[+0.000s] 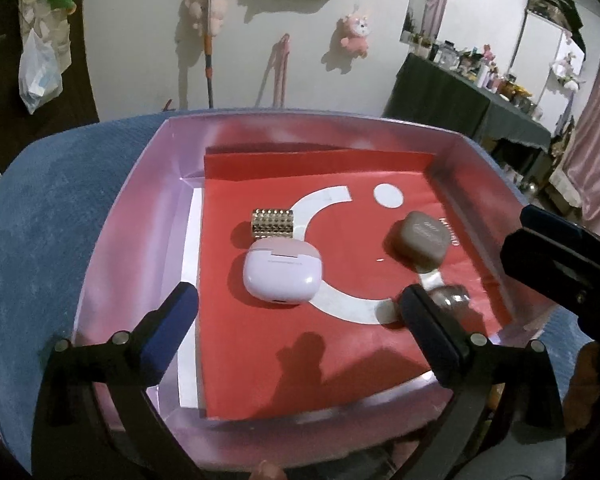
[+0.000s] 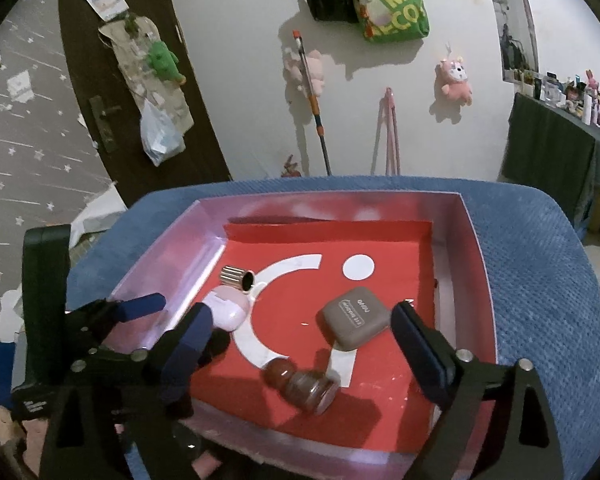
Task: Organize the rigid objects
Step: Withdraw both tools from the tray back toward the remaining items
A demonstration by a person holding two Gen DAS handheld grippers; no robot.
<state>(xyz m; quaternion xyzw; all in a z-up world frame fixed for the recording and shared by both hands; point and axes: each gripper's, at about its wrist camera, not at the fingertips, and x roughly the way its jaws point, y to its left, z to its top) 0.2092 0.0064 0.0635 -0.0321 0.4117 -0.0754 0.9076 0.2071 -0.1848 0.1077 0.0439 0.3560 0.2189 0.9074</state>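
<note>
1. The lilac earbud case [image 1: 282, 276] lies flat on the red paper liner [image 1: 300, 364] inside a shallow pink box [image 1: 140, 216], left of centre, its hinge side toward the far wall of the box and its long axis running left to right in the left wrist view.
2. Just behind it, touching or nearly so, a small ribbed metal cylinder [image 1: 272, 224] lies on its side, its long axis also left to right; in the right wrist view its open dark end [image 2: 248, 279] faces right.
3. A taupe square case [image 1: 422, 242] rests flat on the right part of the liner, well apart from the lilac one.
4. A small brown glass bottle [image 2: 306, 388] lies on its side near the front right, its round cap pointing left and away in the right wrist view.
5. The left tongs [image 1: 300, 320] stand wide, nothing between them, above the box's near edge.
6. The right tongs [image 2: 300, 340] are also wide and empty, over the bottle.
7. The box sits on a blue textured cushion [image 2: 540, 280].
8. Beyond are a white wall [image 2: 240, 80] with hung plush toys, a brown door [image 2: 84, 80] and a cluttered, dark-draped table [image 1: 460, 96].
</note>
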